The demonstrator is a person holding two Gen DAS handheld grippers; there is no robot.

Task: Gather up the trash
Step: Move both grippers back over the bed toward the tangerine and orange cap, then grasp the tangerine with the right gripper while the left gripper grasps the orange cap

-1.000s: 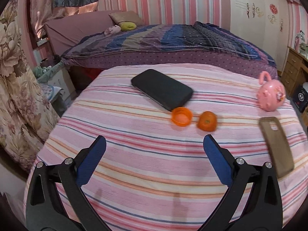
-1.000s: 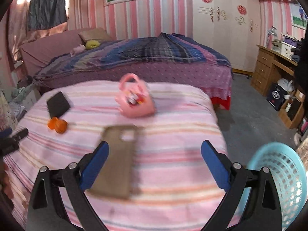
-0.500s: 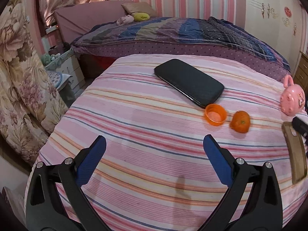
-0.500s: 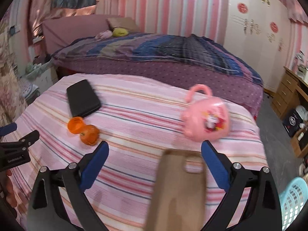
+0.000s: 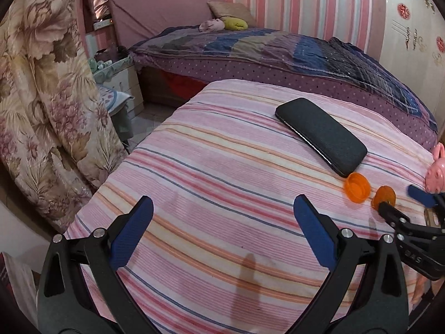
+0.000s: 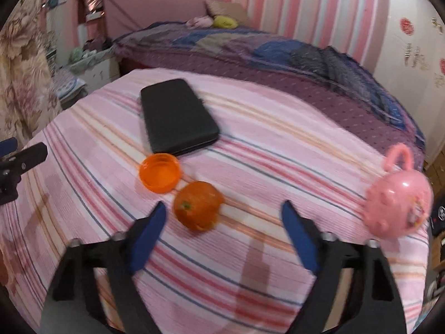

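On the pink striped bedspread (image 6: 278,150) lies a small orange fruit or peel (image 6: 198,208), with an orange plastic cap (image 6: 160,172) next to it. My right gripper (image 6: 222,211) hovers at the fruit, which sits just ahead of its fingertips, close to the left finger (image 6: 155,220). Its jaws are closing and the pads do not press on the fruit. In the left wrist view the cap (image 5: 357,188), the fruit (image 5: 385,196) and the right gripper (image 5: 403,203) show at the right edge. My left gripper (image 5: 222,204) is open over bare bedspread, with nothing between its fingers.
A black phone-like case (image 6: 178,117) lies just beyond the cap. A pink toy purse (image 6: 397,203) stands at the right. Behind is a purple bed (image 5: 278,55). A floral curtain (image 5: 41,97) and a small cabinet (image 5: 119,83) are at the left.
My right gripper swung left, from the brown phone case to the orange fruit, and its jaws narrowed. My left gripper shifted left, so the objects slid to the right of its view.
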